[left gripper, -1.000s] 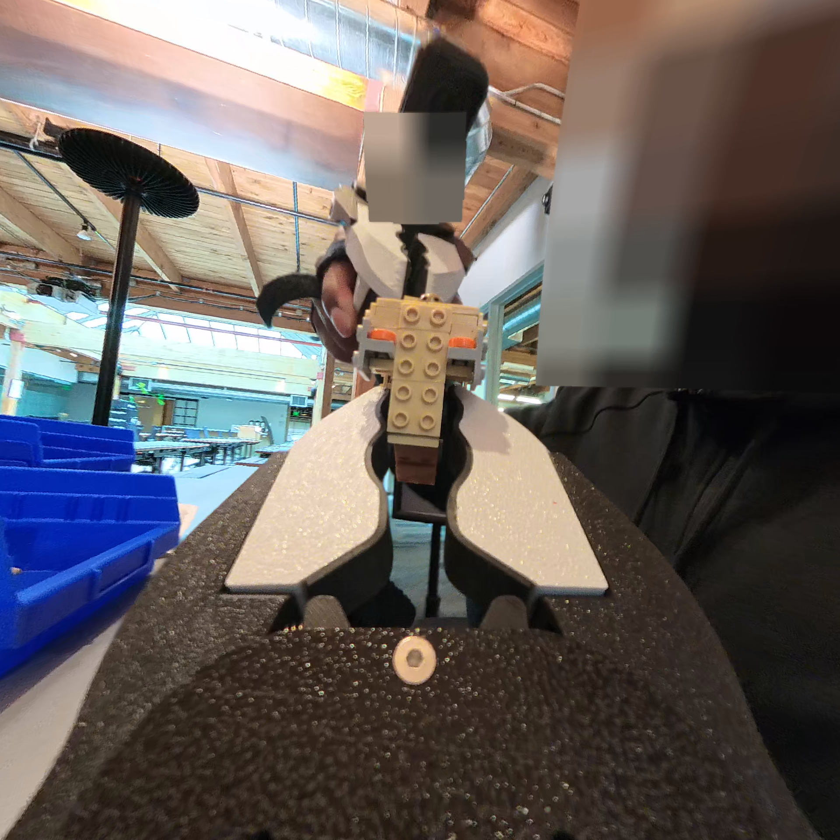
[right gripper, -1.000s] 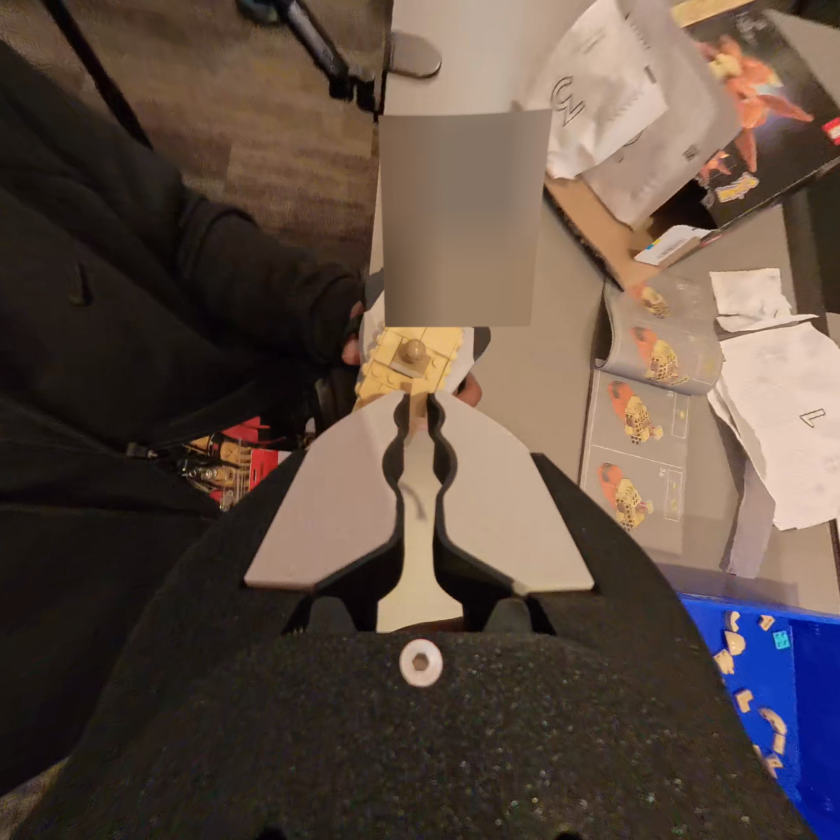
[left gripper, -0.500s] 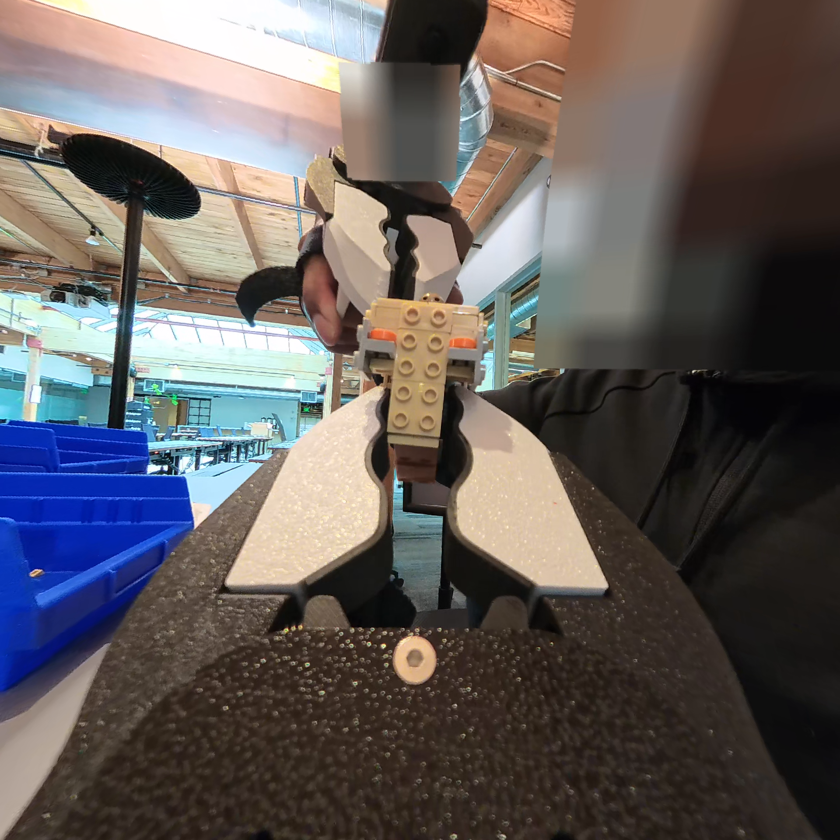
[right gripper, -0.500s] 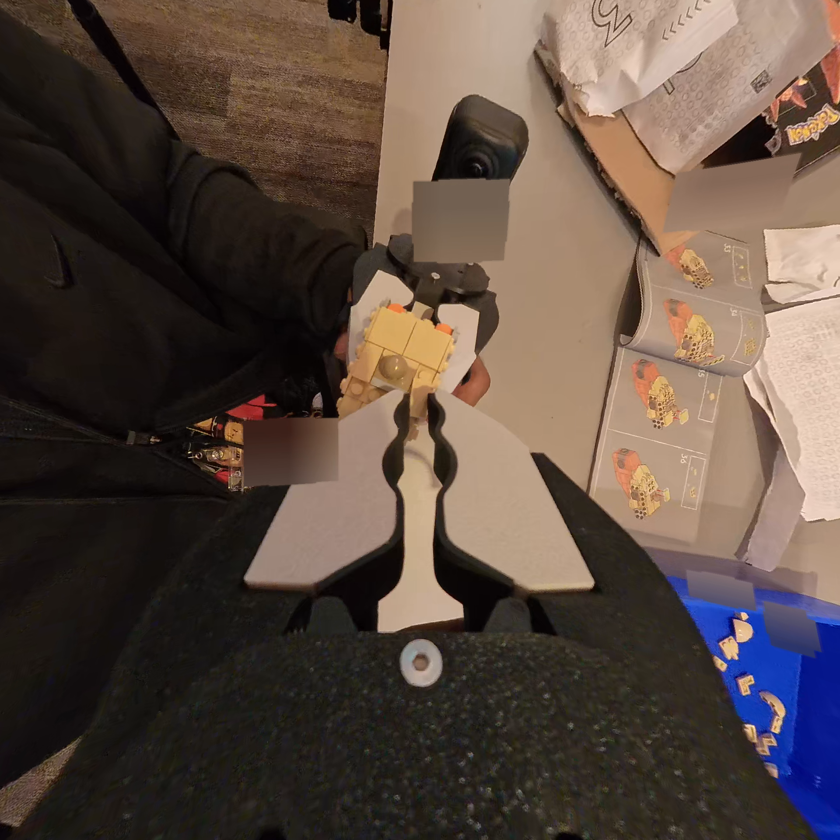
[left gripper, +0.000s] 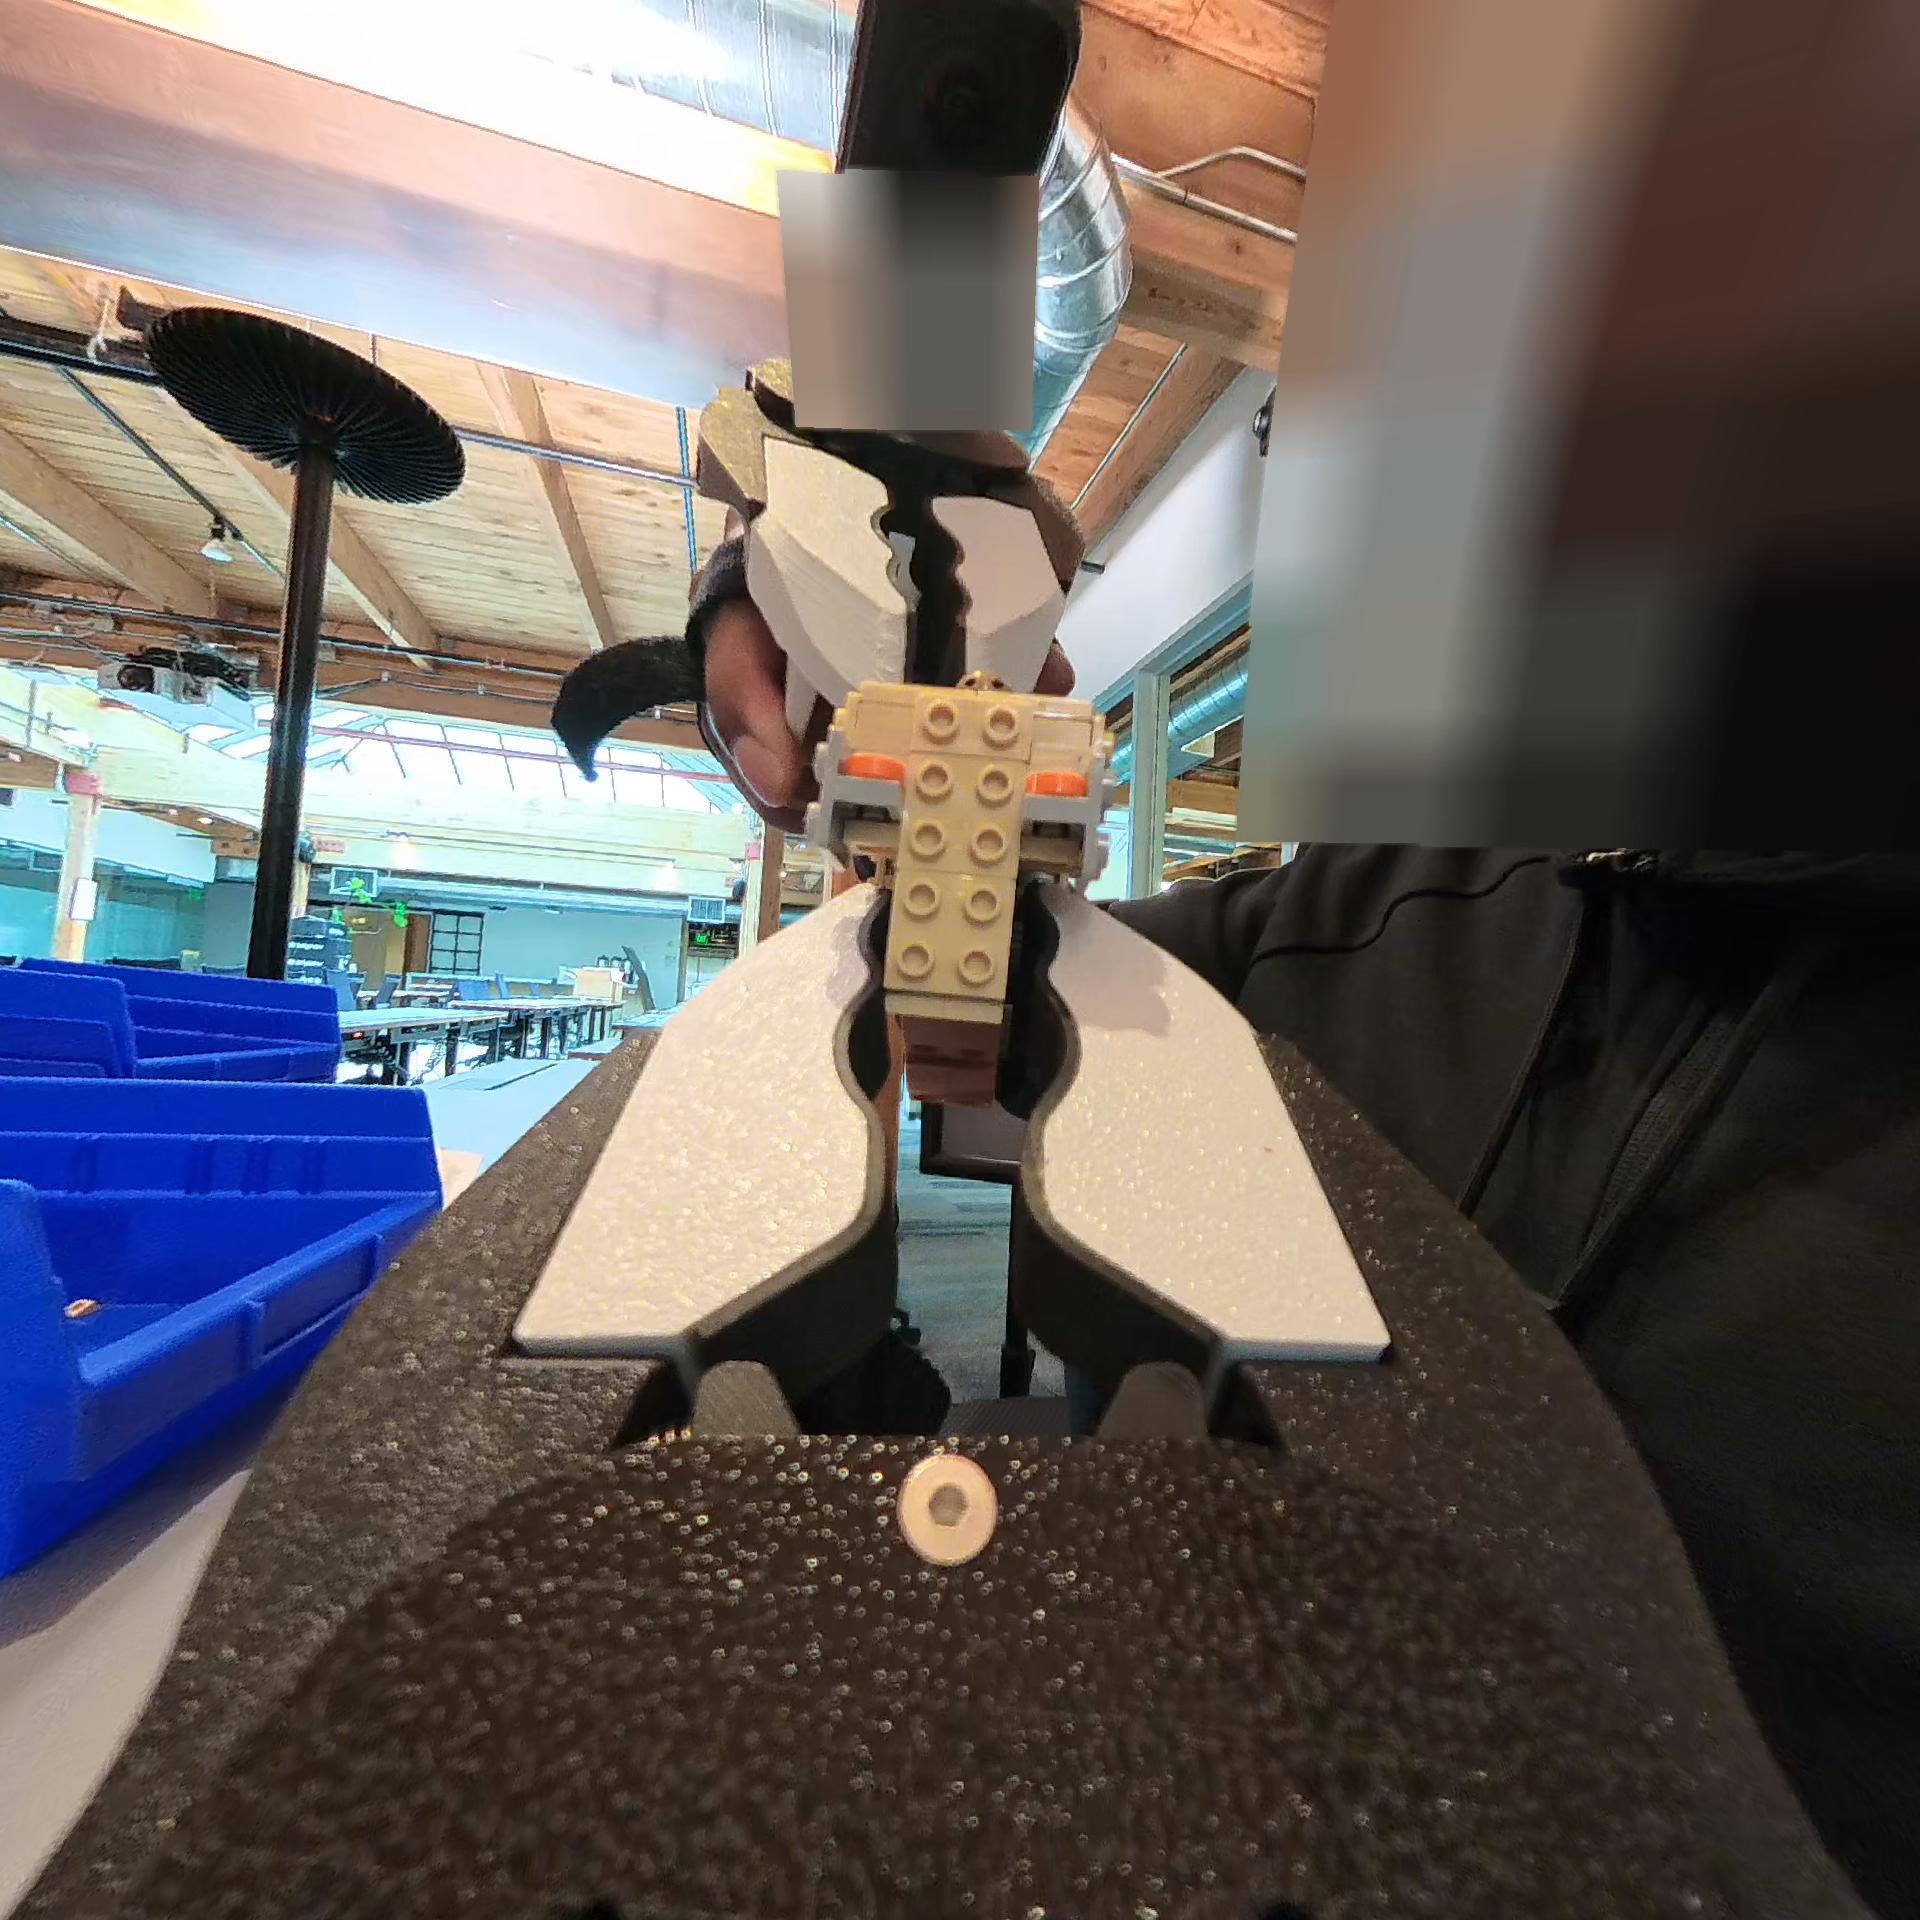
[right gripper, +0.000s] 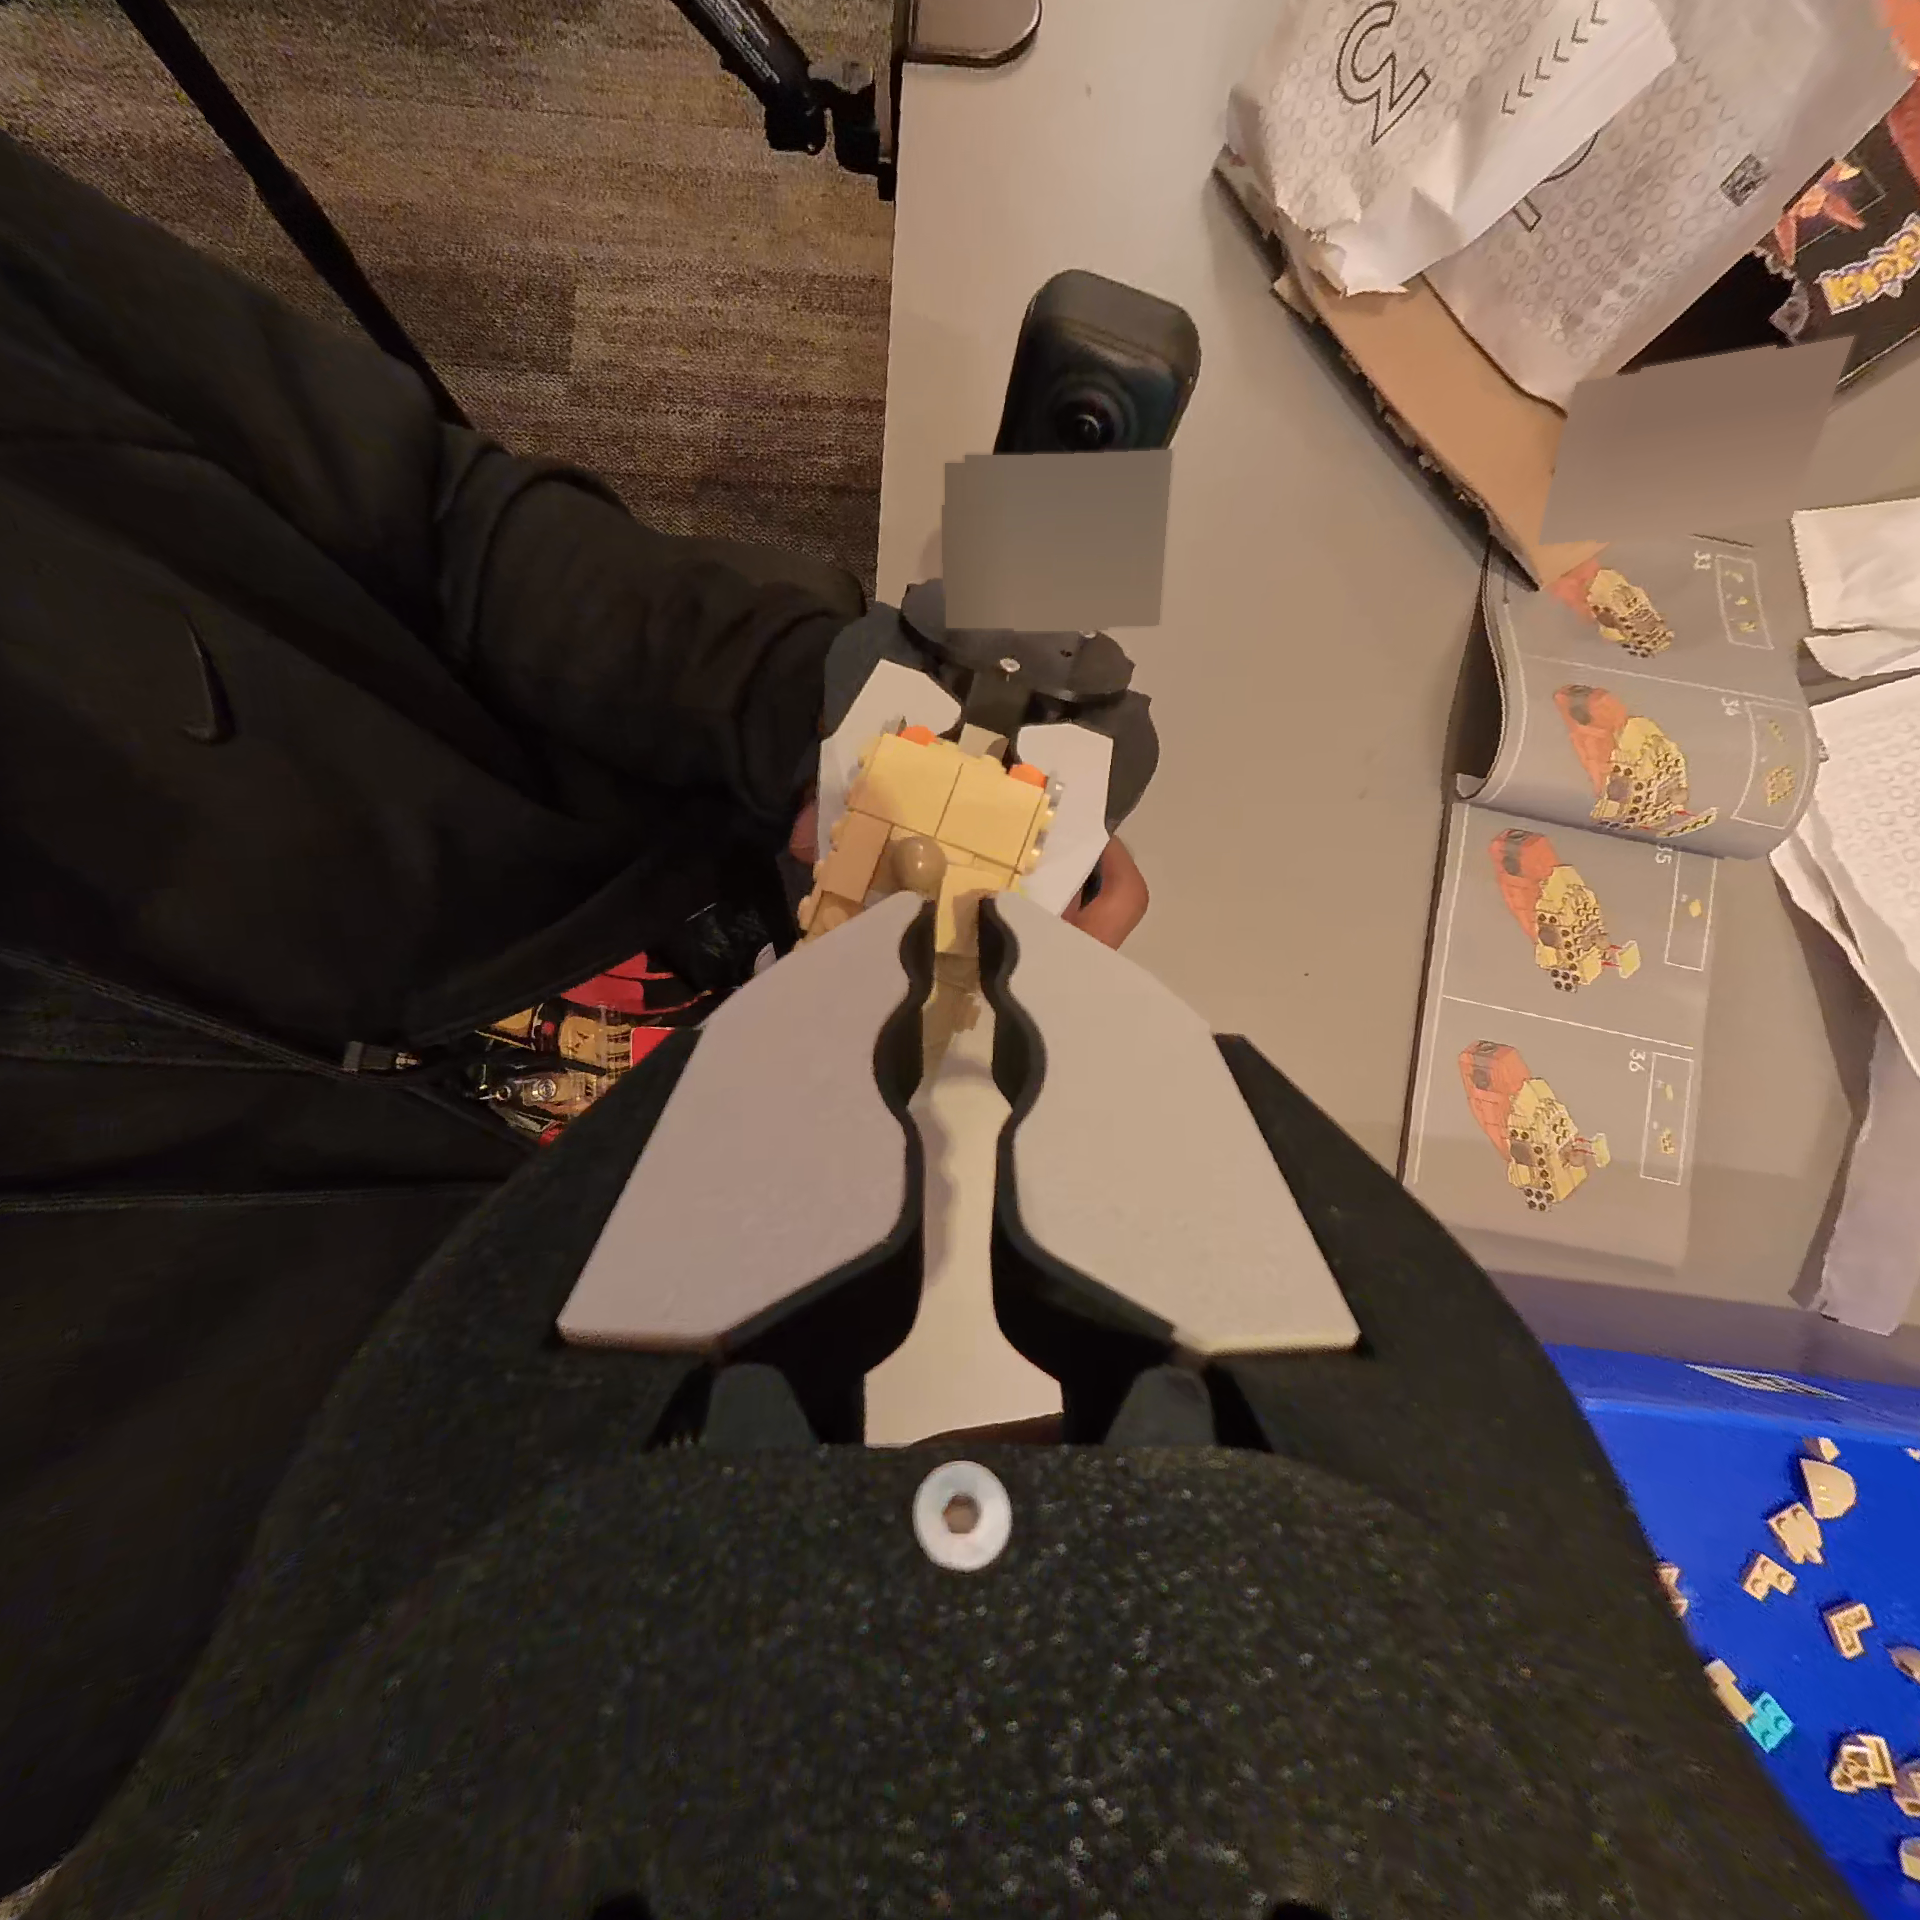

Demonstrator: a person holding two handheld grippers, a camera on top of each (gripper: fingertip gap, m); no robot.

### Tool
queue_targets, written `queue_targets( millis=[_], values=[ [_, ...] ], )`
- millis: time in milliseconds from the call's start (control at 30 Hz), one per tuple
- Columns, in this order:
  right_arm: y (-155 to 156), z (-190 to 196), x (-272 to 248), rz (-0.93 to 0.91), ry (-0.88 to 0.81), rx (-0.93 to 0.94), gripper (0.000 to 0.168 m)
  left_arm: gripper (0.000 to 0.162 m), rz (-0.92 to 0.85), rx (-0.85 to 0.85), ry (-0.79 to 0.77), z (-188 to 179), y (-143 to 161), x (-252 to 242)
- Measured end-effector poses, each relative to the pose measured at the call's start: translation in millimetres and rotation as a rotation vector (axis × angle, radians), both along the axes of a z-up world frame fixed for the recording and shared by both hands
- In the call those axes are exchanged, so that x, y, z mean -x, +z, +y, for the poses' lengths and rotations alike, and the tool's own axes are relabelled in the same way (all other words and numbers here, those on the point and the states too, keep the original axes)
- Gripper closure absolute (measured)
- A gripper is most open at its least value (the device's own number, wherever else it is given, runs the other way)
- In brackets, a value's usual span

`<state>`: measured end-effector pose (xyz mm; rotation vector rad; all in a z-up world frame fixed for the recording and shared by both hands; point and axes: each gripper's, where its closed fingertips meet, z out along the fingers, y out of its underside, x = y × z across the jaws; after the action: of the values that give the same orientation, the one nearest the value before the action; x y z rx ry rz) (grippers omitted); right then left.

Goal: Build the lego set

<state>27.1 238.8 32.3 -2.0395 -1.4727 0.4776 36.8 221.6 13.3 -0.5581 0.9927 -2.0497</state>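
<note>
My left gripper (left gripper: 951, 909) is shut on a tan lego assembly (left gripper: 956, 821) with two orange studs and grey side brackets, and holds it up in the air. A brown piece (left gripper: 951, 1065) hangs under it between the fingers. My right gripper (right gripper: 954, 920) is shut on a small tan piece (right gripper: 951, 982) with a round knob (right gripper: 920, 862), pressed against the top of the assembly (right gripper: 935, 805). In the left wrist view the right gripper (left gripper: 935, 670) comes down from above onto the assembly. In the right wrist view the left gripper (right gripper: 945, 842) grips the assembly from below.
A grey table (right gripper: 1247, 623) lies below with an open instruction booklet (right gripper: 1579, 987), torn paper bags (right gripper: 1455, 135) and a blue bin (right gripper: 1766, 1558) of loose tan pieces. More blue bins (left gripper: 156, 1247) stand at the left. A person's dark sleeve (right gripper: 520, 675) is close by. Less than 4 cm separates the two grippers' tips.
Both grippers stay shut on their pieces. The pair has drifted slightly over the table, and the right gripper stays pressed onto the top of the assembly.
</note>
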Motion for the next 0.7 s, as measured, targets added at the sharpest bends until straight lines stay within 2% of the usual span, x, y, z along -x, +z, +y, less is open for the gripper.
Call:
queue_targets(
  millis=[700],
  values=[
    [0.7,4.0,0.7,0.104,-0.031,0.048,0.160,0.140,-0.014,0.011,-0.010,0.4,1.5,1.8]
  ],
)
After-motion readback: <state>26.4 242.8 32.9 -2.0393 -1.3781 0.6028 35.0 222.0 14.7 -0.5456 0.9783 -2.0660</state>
